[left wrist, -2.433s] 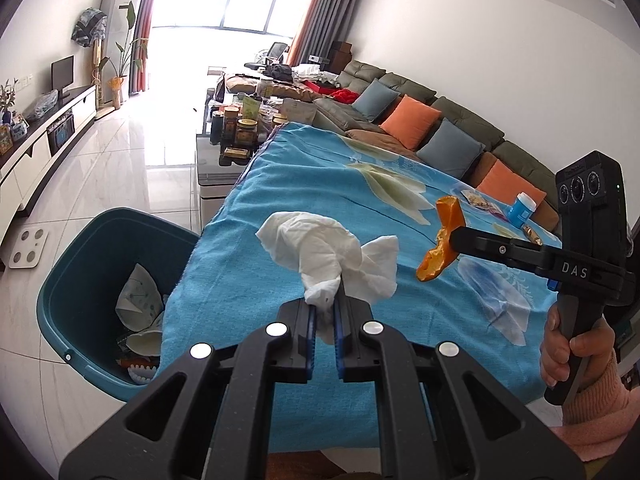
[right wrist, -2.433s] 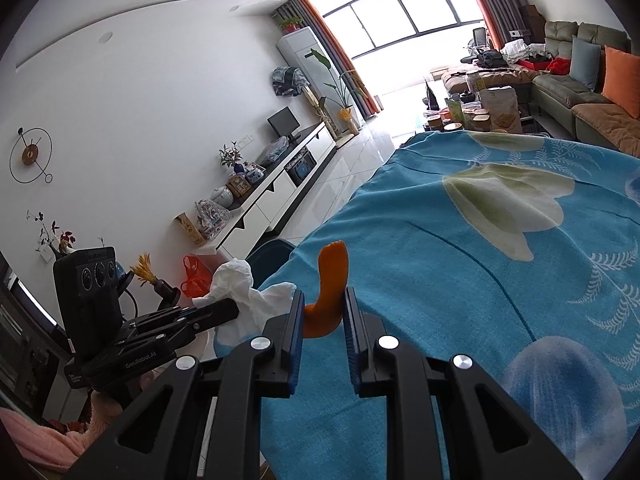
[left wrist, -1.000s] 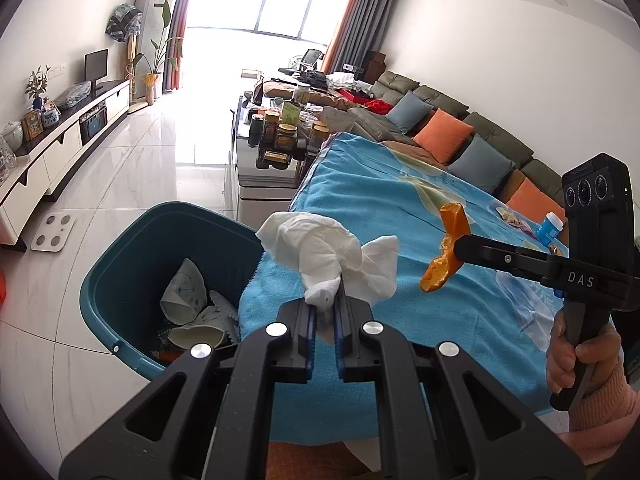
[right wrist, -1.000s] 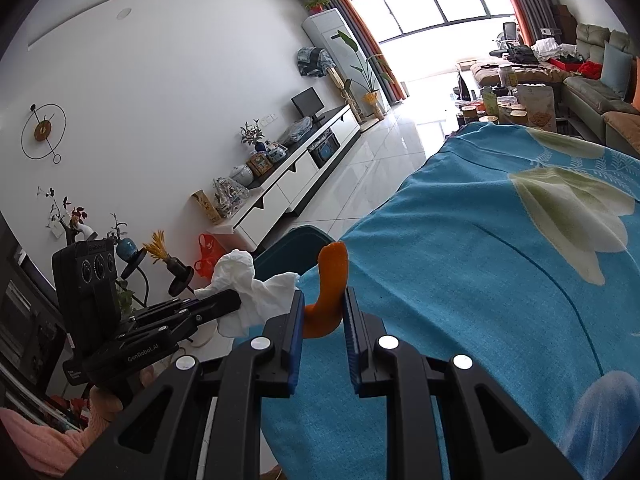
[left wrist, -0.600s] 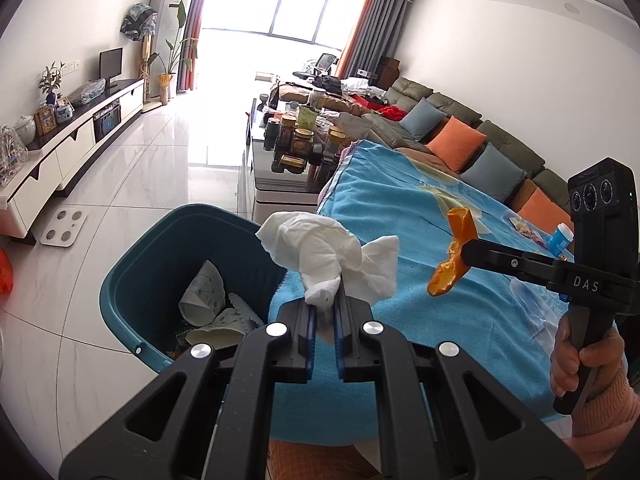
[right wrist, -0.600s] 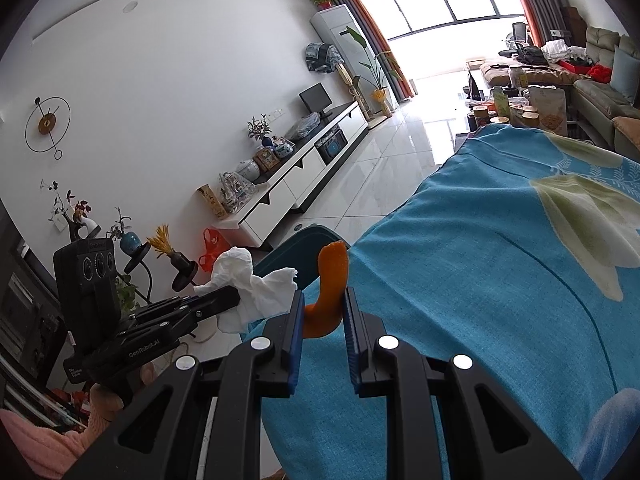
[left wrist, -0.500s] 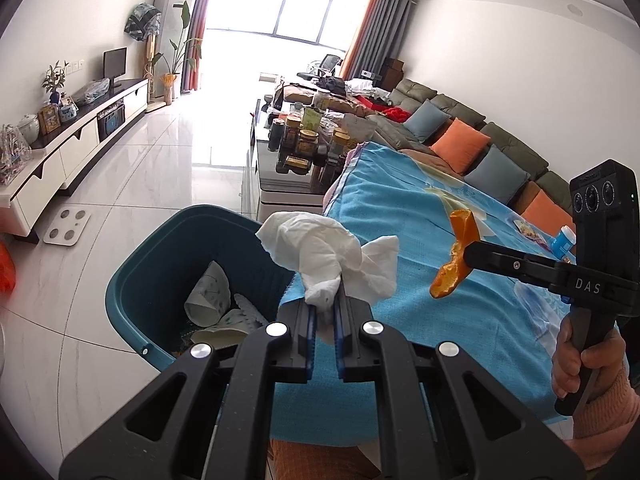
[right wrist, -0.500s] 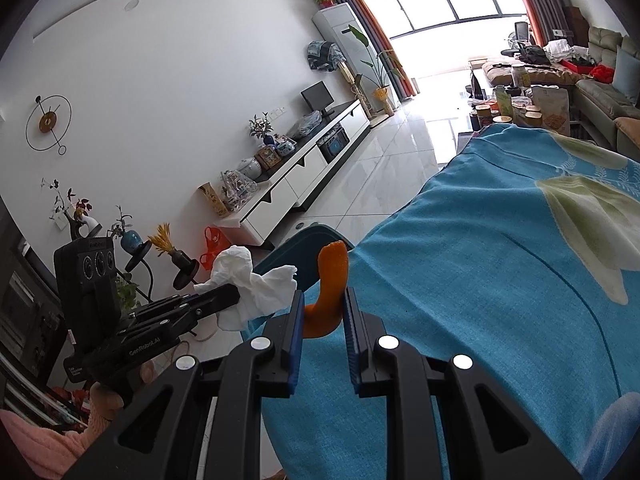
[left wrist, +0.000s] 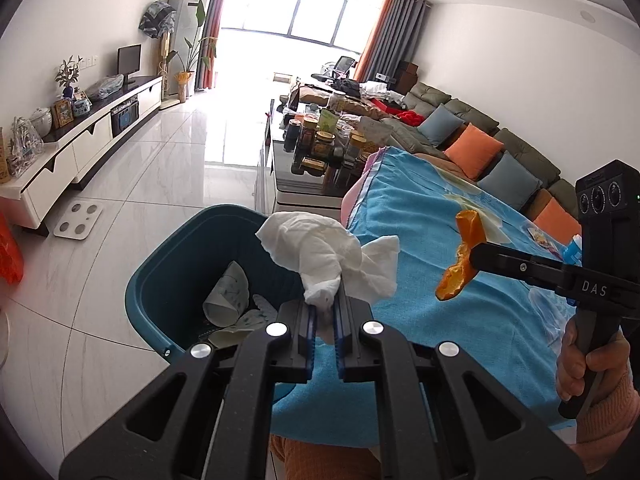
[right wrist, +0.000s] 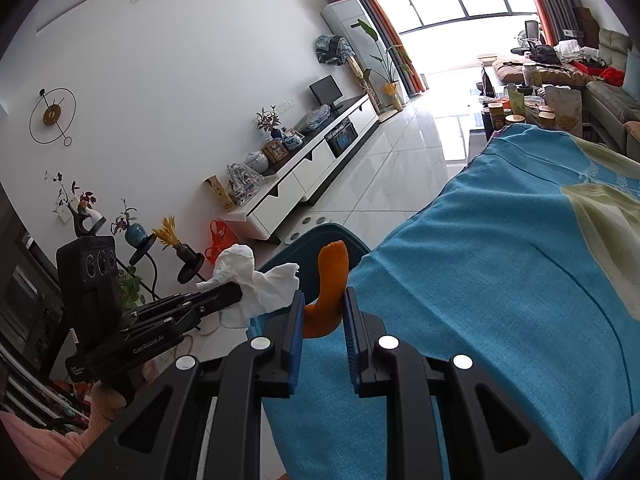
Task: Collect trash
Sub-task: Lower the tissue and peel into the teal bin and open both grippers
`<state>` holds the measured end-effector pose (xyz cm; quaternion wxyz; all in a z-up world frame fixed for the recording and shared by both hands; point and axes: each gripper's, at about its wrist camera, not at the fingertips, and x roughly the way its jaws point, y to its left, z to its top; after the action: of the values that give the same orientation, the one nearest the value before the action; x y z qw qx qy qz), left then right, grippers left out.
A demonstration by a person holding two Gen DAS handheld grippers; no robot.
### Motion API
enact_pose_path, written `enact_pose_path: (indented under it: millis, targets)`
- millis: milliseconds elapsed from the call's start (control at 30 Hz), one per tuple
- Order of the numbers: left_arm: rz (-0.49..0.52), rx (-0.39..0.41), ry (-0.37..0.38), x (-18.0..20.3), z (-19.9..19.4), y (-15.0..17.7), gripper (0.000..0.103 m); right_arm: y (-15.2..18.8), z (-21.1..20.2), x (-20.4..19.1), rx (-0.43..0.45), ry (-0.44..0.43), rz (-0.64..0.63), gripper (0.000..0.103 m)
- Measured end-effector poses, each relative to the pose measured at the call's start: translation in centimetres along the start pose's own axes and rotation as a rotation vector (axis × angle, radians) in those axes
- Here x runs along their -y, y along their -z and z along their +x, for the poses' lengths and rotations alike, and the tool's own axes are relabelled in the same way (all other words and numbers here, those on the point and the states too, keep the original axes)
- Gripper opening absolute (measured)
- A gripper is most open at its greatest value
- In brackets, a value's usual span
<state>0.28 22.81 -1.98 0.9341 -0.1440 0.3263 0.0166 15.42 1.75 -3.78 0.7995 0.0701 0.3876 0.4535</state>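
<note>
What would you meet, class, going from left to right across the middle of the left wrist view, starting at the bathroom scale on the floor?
Bathroom scale → teal bin → white tissue in the left gripper → orange peel → right gripper, shut on the peel.

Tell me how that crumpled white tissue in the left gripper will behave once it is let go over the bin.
The crumpled white tissue looks floppy: loose folds droop beyond the left gripper. It is probably very light, so it may drift rather than drop straight into the teal plastic bin. Being soft, it could cling to the blue pads for a moment on release.
</note>
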Motion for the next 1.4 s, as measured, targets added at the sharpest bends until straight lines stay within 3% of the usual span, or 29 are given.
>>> enact_pose_path:
  millis: [800,1400]
  targets:
    - [-0.041,-0.009,-0.053,-1.6,0.3,0.1,0.008,-1.2,3.0,-0.9,-0.033,-0.020,-0.018,0.018]
    - [-0.084,-0.051,-0.088,-2.5,3.0,0.5,0.008,-2.0,6.3,-1.7,-0.077,-0.005,-0.021,0.018]
